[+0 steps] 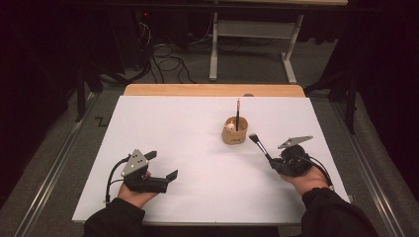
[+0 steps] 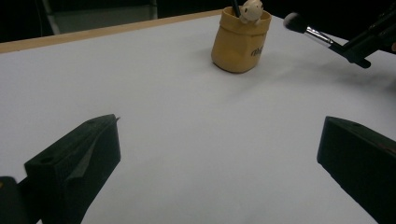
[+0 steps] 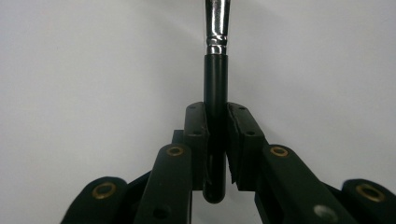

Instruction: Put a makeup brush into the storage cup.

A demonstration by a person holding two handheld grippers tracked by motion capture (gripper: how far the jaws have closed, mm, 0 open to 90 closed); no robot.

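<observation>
A tan cup-shaped holder (image 1: 234, 131) stands right of the table's middle with a thin dark brush (image 1: 237, 114) upright in it and a small white figure at its rim. My right gripper (image 1: 274, 165) is shut on the black handle of a makeup brush (image 1: 259, 143); its bristle end points up-left toward the holder, just right of it. In the right gripper view the pads (image 3: 195, 135) clamp the black handle (image 3: 215, 88) below its silver ferrule. My left gripper (image 1: 163, 168) rests open at the near left, nothing between its jaws. The left gripper view shows the holder (image 2: 240, 41) and the brush tip (image 2: 295, 22).
A white sheet (image 1: 188, 148) covers the table; a wooden edge (image 1: 212, 90) shows at the far side. Beyond it are a metal frame's legs (image 1: 213, 59) and cables on the dark floor.
</observation>
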